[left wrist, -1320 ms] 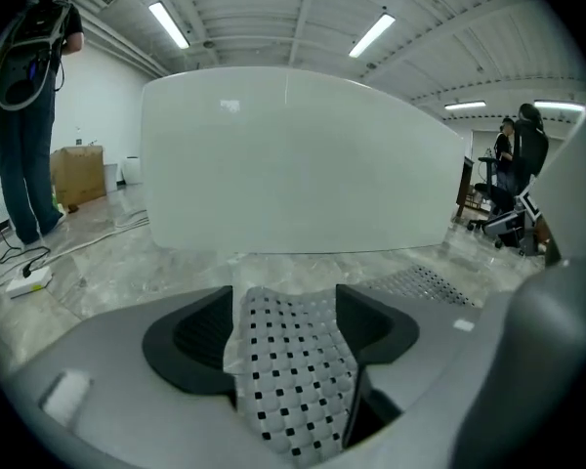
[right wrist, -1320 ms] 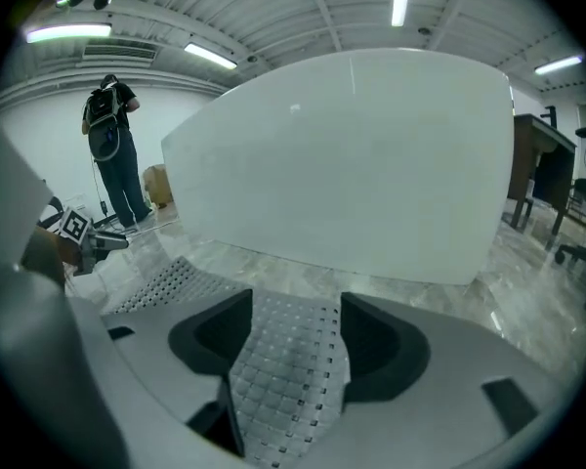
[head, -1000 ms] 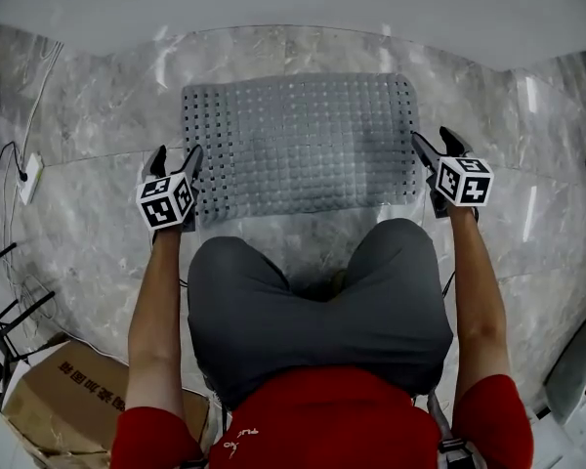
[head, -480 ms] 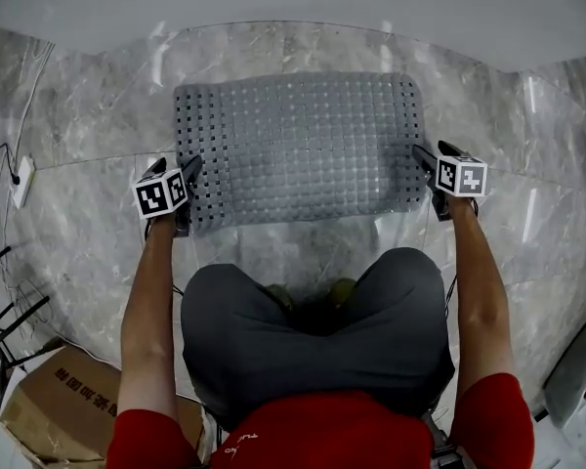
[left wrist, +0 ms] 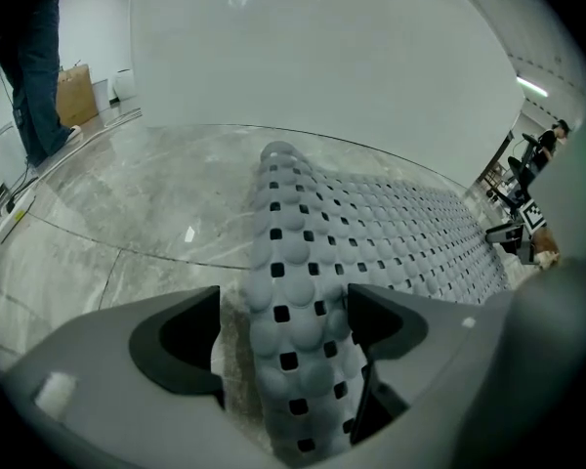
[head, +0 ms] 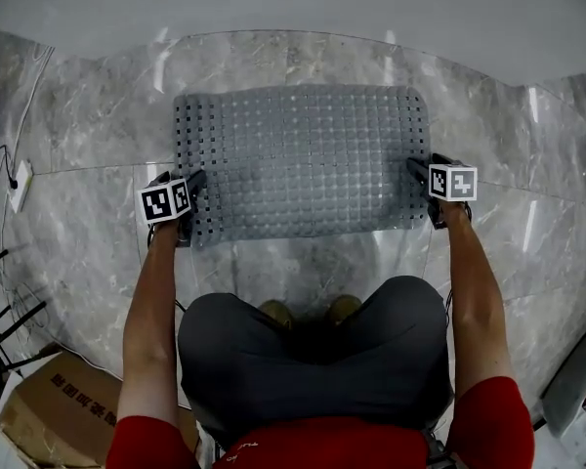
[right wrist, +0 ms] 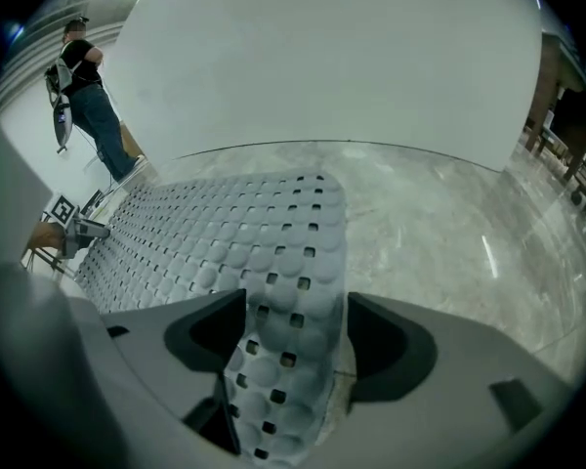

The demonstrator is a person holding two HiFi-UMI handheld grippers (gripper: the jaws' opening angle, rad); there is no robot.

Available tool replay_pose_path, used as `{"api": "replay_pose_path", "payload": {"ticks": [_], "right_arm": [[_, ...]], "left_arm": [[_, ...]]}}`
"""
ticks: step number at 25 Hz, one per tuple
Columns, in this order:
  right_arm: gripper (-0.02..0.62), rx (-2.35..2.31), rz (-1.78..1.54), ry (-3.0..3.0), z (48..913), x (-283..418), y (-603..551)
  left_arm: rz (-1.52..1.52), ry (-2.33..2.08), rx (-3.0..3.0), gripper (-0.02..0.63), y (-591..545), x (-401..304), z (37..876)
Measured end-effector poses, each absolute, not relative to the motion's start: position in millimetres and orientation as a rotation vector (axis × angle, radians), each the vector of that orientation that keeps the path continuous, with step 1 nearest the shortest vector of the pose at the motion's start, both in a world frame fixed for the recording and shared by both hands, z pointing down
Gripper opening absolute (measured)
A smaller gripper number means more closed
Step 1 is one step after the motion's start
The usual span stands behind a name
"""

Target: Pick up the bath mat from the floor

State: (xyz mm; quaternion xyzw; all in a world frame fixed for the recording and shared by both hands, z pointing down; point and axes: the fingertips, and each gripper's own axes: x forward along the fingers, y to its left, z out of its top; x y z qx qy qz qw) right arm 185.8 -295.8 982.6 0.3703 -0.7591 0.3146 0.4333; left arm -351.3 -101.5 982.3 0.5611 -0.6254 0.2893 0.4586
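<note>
Mat: grey bath mat (head: 303,159), bumpy with square holes, lying flat on the floor, upper centre of the head view, long side across the frame.
Floor: glossy grey marble floor (head: 88,135).
Left claw: left gripper (head: 180,180) at the mat's left edge, low down, pointing steeply down. Jaws wide apart and just been opening. The mat's edge strip runs between them, not clamped. Bare floor shows in the gap by the picture-left jaw.
Right claw: right gripper (head: 428,166) at the mat's right edge, lower half. Jaws wide apart, edge strip between them, not pinched, nothing held.
Person: person (head: 313,360) crouched at bottom centre, grey trousers, red top.
Extras: cardboard box (head: 39,408) lower left, cables (head: 5,164) at left edge.
</note>
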Motion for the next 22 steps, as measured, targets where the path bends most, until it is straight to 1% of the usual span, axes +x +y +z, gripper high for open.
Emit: {"api": "replay_pose_path", "payload": {"ticks": [4,11,12,13,14,17,19,22], "right_arm": [[0.29,0.91,0.768,-1.89,985,182,-301],[0.288,0.912,0.798,-1.899,983,177,-302],[0.288,0.904,0.81,-1.906,982,176,-301],[0.286,0.894,0.823,-1.913,982,174,-300],[0.271,0.882,0.838,-1.921,981,172,-299],[0.184,0.853,0.891,-1.945,981,165,-294],[0.148,0.848,0.901,-1.964,979,161,-292],[0.098,0.826,0.857,-2.008,972,152,-290]], "left_arm": [[0.704,-1.527,1.376,0.397,-102,-353,987],[0.767,-1.505,1.381,0.395,-103,-349,987],[0.78,-1.498,1.393,0.378,-104,-348,986],[0.789,-1.491,1.406,0.345,-106,-345,986],[0.792,-1.486,1.417,0.322,-107,-343,985],[0.762,-1.468,1.441,0.291,-108,-340,983],[0.729,-1.445,1.462,0.265,-109,-336,981],[0.685,-1.415,1.494,0.206,-111,-329,978]]}}
